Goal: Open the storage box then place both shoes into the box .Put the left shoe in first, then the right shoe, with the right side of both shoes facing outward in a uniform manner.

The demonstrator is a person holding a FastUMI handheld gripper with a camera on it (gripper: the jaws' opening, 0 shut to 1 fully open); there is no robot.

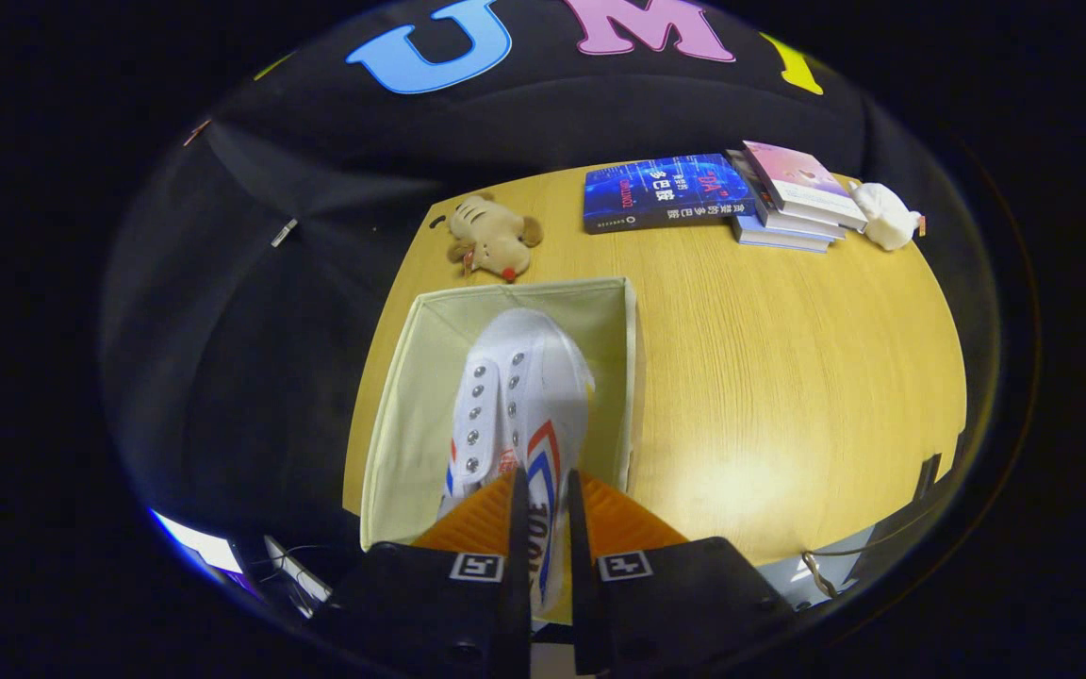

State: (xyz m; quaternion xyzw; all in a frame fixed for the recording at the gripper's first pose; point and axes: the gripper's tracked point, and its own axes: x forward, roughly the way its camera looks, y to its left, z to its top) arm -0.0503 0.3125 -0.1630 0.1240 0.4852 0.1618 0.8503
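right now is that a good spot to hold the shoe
Probably yes. The gripper pinches the thin heel-side collar of the white shoe from behind, toe hanging ahead into the open box. That upright edge fits between the fingers; the broad toe would not.

The tool (pixel 543 490) pinches the side wall of a white shoe (pixel 519 396) between both fingers, over the open storage box (pixel 411 415) on the table (pixel 769 377). Beyond the box lie a plush toy (pixel 491 236), a blue book (pixel 666 191), stacked books (pixel 793 203) and a white toy (pixel 885 215).
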